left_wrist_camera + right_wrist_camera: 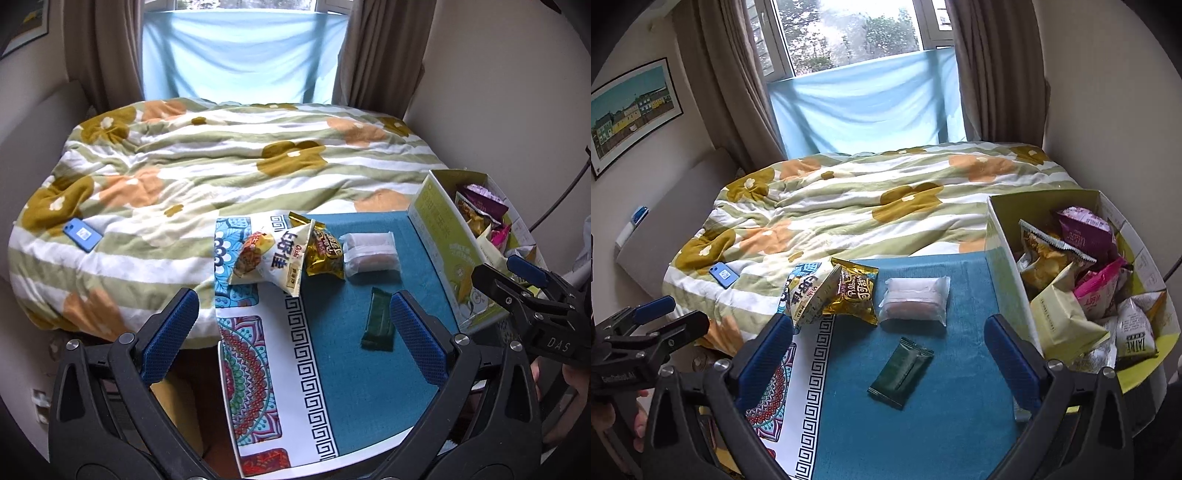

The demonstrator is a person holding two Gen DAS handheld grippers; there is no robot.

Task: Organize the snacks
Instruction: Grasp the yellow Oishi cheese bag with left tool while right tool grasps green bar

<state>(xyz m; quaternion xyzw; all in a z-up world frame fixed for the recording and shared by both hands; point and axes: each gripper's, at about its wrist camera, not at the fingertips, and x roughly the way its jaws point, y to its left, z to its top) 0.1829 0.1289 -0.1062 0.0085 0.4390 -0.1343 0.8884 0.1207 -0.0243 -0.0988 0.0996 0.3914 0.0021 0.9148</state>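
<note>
While both tools gape wide, empty: left tool (291,336), right tool (886,354) | risk: flat green packet (901,373) slips a shallow pinch | white chip bag (273,254) overhangs bench (369,387) edge w/ bed alongside, nudge could tip it off | box (1001,240) nr full.

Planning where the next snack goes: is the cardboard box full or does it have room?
Partly full: the cardboard box holds snack packets piled below its far wall.

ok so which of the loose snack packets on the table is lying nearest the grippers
The dark green packet, flat on the blue cloth, alone in front; the white, gold and clear packets lie in a row farther back.
</note>
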